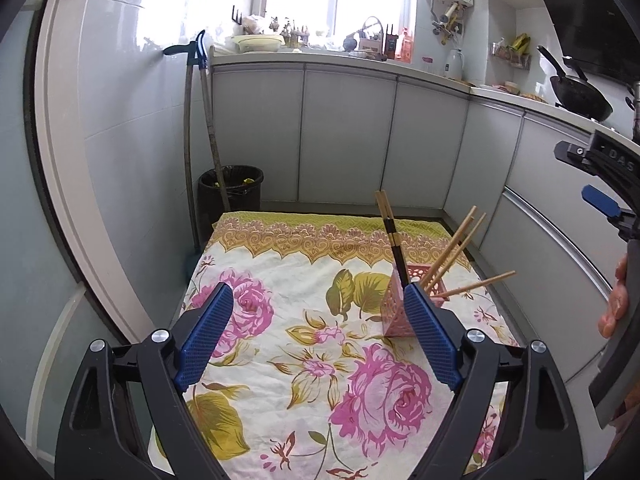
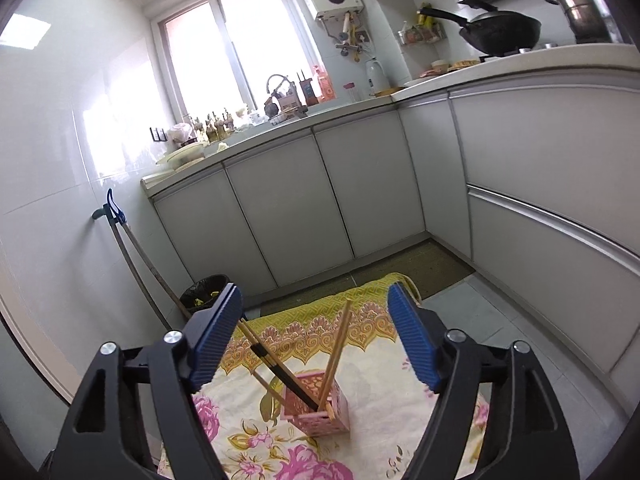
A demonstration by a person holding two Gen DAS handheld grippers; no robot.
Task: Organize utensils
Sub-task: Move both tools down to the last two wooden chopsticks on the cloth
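1. The left gripper (image 1: 318, 300) has its blue fingers spread wide with nothing between them, above the near part of a floral cloth (image 1: 280, 280) laid over a low surface.
2. The right gripper (image 2: 316, 304) also has its fingers spread wide and holds nothing; it looks down over the cloth (image 2: 256, 412) toward its far edge.
3. A pink lattice utensil holder (image 2: 320, 412) stands upright on the cloth near its far right corner, just past the left gripper's right finger in the left wrist view (image 1: 394, 312).
4. Inside it lean bamboo chopsticks (image 2: 338, 352) and a black-tipped pair (image 2: 280, 368), fanning outward above the rim.
5. Beyond the cloth's far left corner stands a black waste bin (image 1: 231, 192), with two long handles (image 1: 200, 140) leaning against the tiled wall beside it.
6. Farther off, white cabinets (image 2: 320, 200) run under a cluttered counter, where a black wok (image 2: 500, 32) sits.
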